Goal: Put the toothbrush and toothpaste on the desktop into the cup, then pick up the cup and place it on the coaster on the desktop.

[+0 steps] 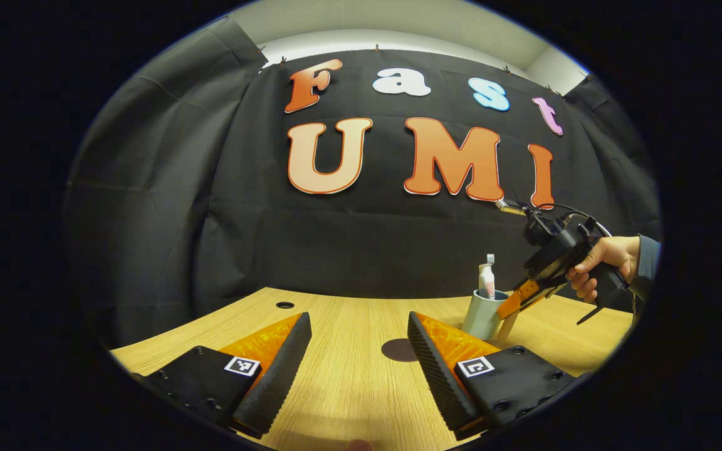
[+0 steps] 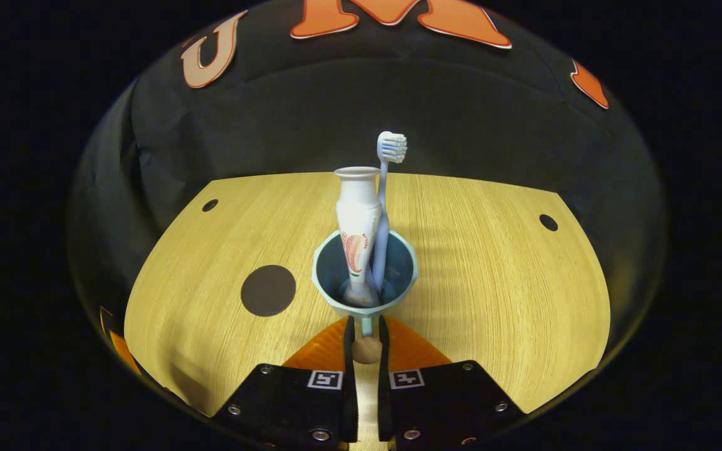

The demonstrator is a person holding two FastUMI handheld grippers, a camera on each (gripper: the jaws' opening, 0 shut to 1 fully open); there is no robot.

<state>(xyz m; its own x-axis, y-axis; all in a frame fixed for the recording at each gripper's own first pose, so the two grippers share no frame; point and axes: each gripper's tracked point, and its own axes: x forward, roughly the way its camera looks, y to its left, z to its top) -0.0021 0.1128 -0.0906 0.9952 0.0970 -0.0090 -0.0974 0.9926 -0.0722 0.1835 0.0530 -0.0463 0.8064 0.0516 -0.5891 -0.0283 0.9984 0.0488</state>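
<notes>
Cup (image 2: 366, 275) handle between right gripper (image 2: 367, 332) jaws — pinched; coaster (image 2: 267, 290) nearby.

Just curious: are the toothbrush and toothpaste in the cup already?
Yes, both. The toothbrush and toothpaste stand upright inside the cup, their tops above its rim.

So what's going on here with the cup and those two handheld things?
A person is tidying a wooden desk with a gripper in each hand. The white toothpaste tube and the pale blue toothbrush already stand in the light blue-grey cup. The right gripper is closed on what looks like the cup's handle, and the cup is not yet on the dark round coaster beside it. The left gripper waits open above the desk, holding nothing.
</notes>
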